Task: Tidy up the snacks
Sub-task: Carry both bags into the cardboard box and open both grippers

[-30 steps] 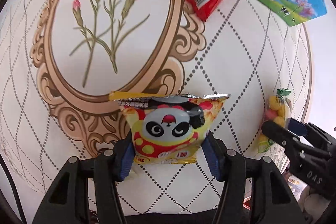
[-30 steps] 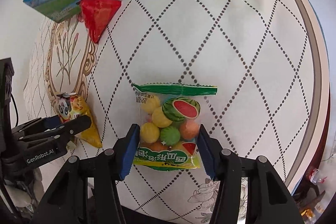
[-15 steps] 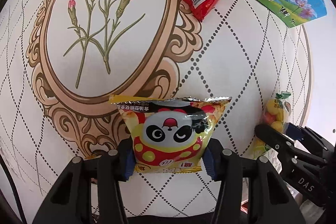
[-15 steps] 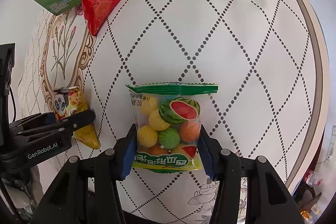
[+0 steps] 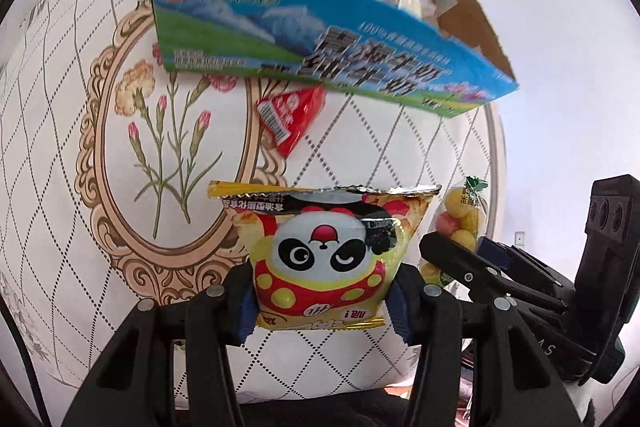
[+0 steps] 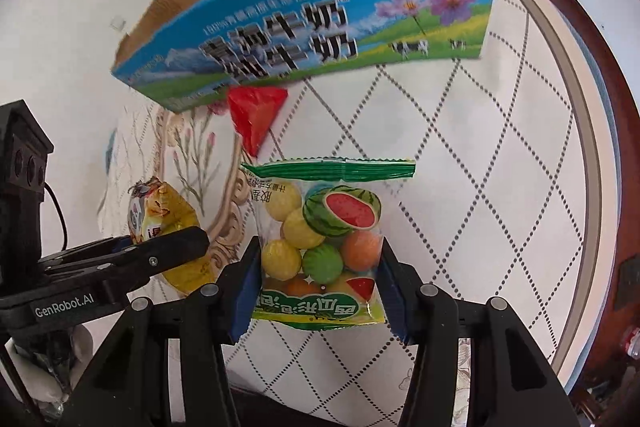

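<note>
Below, in the left wrist view, a round surface [image 5: 60,155] is seen, covered by a white cloth with a dotted diamond pattern and an oval floral medallion; a pale wall rises behind it. The left tool [image 5: 322,301] is clamped on a panda snack bag [image 5: 324,259], a yellow and red pouch with a winking panda face, held by its lower sides with its crimped top edge pointing away. A red triangular packet [image 5: 290,121] lies on the cloth beyond it, just in front of an open milk carton box [image 5: 280,43], blue and green outside, brown inside, with several packaged snacks in it. The right tool [image 5: 460,259] appears at the right, near the rim of the surface, with a fruit candy bag [image 5: 460,219] in it. Bare cloth is left between the held pouch and the red packet.

Seen from the right wrist view, the same cloth [image 6: 500,155] runs to a curved pale rim at the right, with dark wood beyond. The right tool [image 6: 318,293] is clamped on the fruit candy bag [image 6: 324,247], a clear pouch with a green top seal, a watermelon picture and yellow, green and orange balls inside. The milk carton box [image 6: 320,31] stands ahead, open side up, and the red triangular packet [image 6: 256,115] touches its lower edge. The left tool [image 6: 160,251] is seen at the left, closed on the panda snack bag [image 6: 160,219]. Open cloth extends to the right of the candy bag.
</note>
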Demonstrator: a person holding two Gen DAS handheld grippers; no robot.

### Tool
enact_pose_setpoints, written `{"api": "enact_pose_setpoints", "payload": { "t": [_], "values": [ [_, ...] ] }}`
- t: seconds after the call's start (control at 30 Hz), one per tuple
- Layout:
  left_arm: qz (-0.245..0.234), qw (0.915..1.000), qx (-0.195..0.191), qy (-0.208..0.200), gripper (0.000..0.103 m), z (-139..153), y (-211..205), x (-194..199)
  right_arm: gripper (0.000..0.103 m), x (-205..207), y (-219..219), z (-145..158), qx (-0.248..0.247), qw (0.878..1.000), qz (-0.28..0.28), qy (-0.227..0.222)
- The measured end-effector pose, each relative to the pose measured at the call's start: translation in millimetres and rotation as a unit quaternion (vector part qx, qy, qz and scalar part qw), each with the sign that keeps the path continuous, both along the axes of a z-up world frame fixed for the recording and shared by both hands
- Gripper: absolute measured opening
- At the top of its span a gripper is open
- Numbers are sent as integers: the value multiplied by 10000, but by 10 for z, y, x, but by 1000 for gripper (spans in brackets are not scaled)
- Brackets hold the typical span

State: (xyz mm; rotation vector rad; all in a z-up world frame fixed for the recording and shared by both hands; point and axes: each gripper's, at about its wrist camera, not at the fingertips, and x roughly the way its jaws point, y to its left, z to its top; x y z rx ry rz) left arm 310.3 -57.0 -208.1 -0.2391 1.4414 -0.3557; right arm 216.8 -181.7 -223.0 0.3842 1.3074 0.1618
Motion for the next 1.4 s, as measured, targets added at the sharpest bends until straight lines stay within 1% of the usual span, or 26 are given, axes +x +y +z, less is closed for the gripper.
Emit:
{"api": "enact_pose_setpoints", "payload": {
  "t": [0.13, 0.2, 0.27, 0.37, 0.4, 0.53, 0.63, 0.73, 0.8, 0.87, 1.03, 1.23, 1.27, 1.3, 1.33, 1.37, 1.4],
  "values": [
    [-5, 9990, -160, -412, 49, 466, 7, 222, 56, 222, -126, 436, 216, 9985, -142, -486],
    [43, 9979, -129, -635, 49, 662, 62, 397, 56, 388, -158, 651, 233, 9969, -197, -722],
    [103, 9971, -86, -750, 49, 787, 117, 677, 56, 551, -201, 829, 218, 9953, -220, -917],
    [144, 9959, 80, -892, 49, 929, 142, 966, 56, 878, -312, 1040, 268, 9928, -308, -1122],
    [136, 9954, 154, -935, 49, 967, 160, 1022, 56, 984, -299, 1062, 259, 9925, -330, -1147],
    [146, 9932, 607, -981, 50, 950, 146, 1536, 56, 1436, -342, 1130, 204, 9928, -334, -1133],
    [140, 9918, 938, -857, 50, 802, 171, 1919, 56, 1743, -336, 1083, -10, 9944, -271, -1020],
    [100, 9920, 1124, -568, 50, 567, 204, 2271, 56, 1998, -331, 928, -257, 9959, -222, -835],
    [128, 9903, 1313, -429, 50, 408, 229, 2440, 56, 2155, -346, 814, -385, 9969, -165, -669],
    [106, 9891, 1438, -289, 50, 273, 237, 2538, 56, 2212, -374, 705, -466, 9974, -150, -526],
    [35, 9890, 1471, -172, 50, 116, 192, 2617, 56, 2256, -418, 453, -587, 9978, -115, -270],
    [34, 9913, 1314, 124, 50, -13, 167, 2620, 56, 2267, -368, 244, -717, 9974, 77, 37],
    [5, 9915, 1291, 175, 51, -31, 158, 2614, 59, 2266, -359, 232, -739, 9972, 78, 55],
    [-6, 9913, 1297, 204, 53, -47, 153, 2609, 63, 2264, -348, 228, -748, 9971, 93, 48],
    [-2, 9912, 1310, 202, 67, -53, 152, 2602, 67, 2263, -337, 227, -782, 9969, 104, 58],
    [9, 9910, 1329, 161, 88, -49, 153, 2595, 78, 2266, -333, 226, -822, 9965, 89, 82],
    [23, 9911, 1330, 113, 93, -37, 153, 2587, 90, 2268, -337, 232, -827, 9965, 51, 91]
  ]
}}
